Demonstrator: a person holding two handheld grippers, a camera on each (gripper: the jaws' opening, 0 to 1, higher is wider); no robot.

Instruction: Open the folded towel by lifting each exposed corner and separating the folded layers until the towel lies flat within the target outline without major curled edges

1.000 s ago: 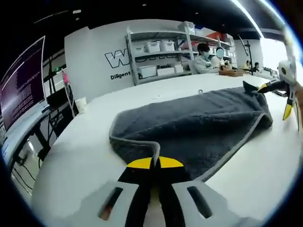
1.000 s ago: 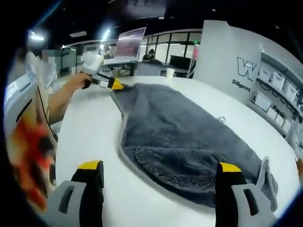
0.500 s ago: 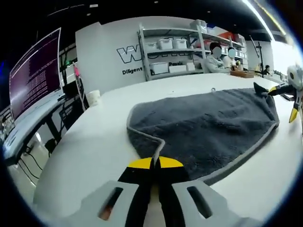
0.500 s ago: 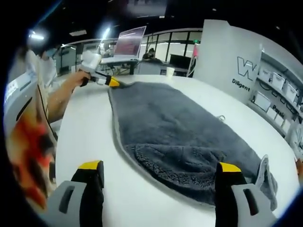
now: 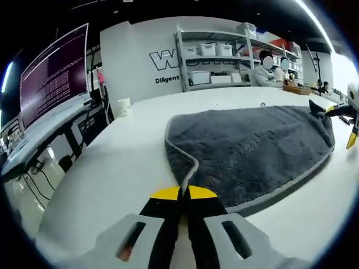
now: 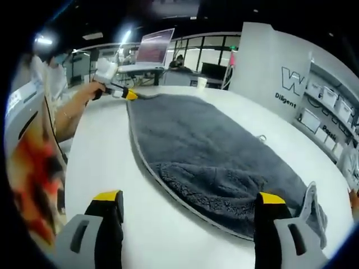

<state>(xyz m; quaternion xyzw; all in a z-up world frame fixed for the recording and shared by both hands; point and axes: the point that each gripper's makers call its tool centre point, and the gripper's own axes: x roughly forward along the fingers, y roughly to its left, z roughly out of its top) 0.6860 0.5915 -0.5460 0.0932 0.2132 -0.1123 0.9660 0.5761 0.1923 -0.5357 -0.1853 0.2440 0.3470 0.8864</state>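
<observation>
One dark grey towel [image 5: 252, 148] with a pale grey border lies spread lengthwise on the white tabletop [image 5: 112, 168]; a doubled fold remains at its near end in the right gripper view. The left tool [image 5: 183, 193] is pressed together, pinching a corner edge. The right tool [image 6: 188, 204] is spread wide, holding nothing. Wall shelves [image 5: 216, 56] carry several white bins, contents indistinct.

The wall lettering [image 5: 171, 58] is cut off behind the shelving [image 5: 216, 59]. The towel [image 6: 213, 162] has its near corner hidden behind the right gripper's fingers [image 6: 268, 208] — its far corner vanishes between the left gripper's [image 6: 133, 96] jaws, too small to judge.
</observation>
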